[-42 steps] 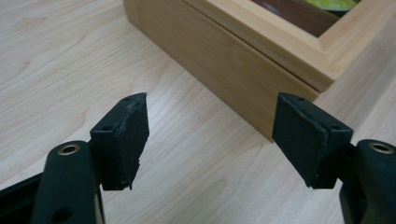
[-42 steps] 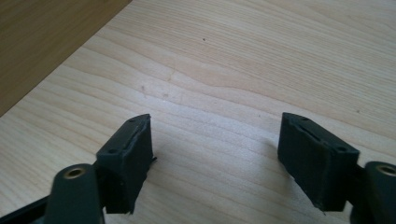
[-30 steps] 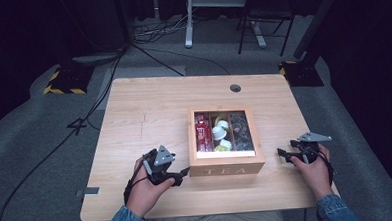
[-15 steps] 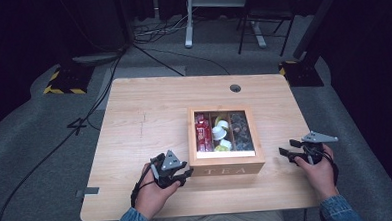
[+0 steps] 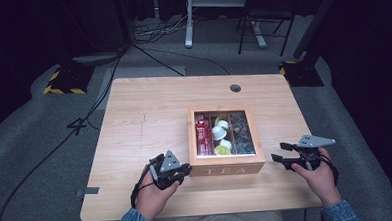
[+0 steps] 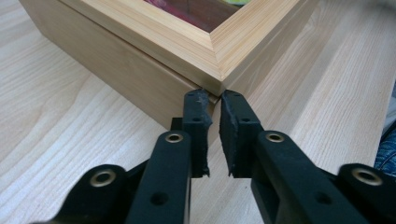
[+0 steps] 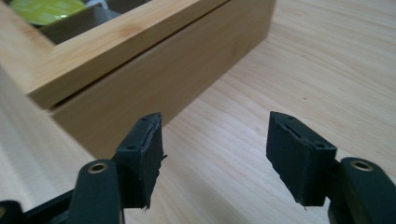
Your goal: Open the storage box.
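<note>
Meeting the tea box [image 6: 140, 56] corner, left hand-held gripper [image 6: 214, 100] closed.

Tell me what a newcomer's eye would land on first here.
The wooden tea box near the table's front edge, its window lid showing red packets on the left, white and yellow ones in the middle and dark ones on the right. Next, the two grippers flanking it: the left gripper, jaws nearly together, sits at the box's front left corner, and the right gripper, jaws apart, is off its right side.
</note>
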